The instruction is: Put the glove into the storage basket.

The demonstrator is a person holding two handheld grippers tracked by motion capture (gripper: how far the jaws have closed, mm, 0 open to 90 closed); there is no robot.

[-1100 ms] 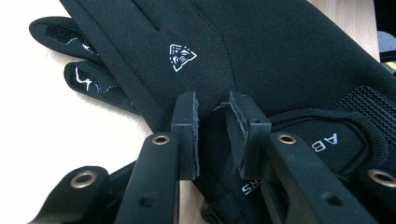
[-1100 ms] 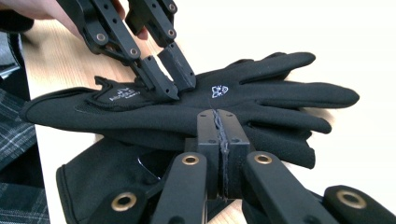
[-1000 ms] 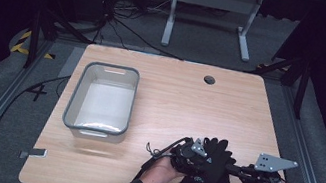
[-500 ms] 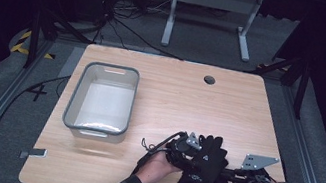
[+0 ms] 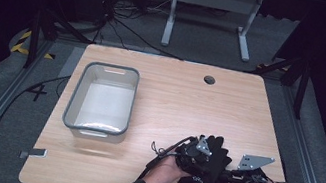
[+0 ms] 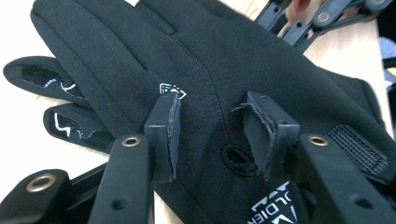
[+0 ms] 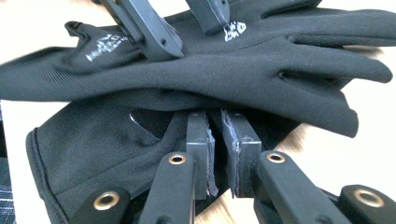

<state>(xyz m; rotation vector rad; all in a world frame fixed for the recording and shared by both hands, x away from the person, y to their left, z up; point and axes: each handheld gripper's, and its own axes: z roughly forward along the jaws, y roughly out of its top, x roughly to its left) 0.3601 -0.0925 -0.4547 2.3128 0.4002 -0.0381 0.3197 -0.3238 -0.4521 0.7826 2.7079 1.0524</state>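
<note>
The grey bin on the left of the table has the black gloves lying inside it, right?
No. In the high view the grey bin holds no gloves. The black gloves lie on the table near its front right, between the two grippers.

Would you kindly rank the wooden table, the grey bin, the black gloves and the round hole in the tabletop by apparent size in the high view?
Largest to smallest:
1. wooden table
2. grey bin
3. black gloves, clearly smaller than the bin
4. round hole

White print on black glove (image 6: 261, 70) cuff, cut off by frame edge: "LDIER" legible. Small white logo near knuckles, too small to read.
</note>
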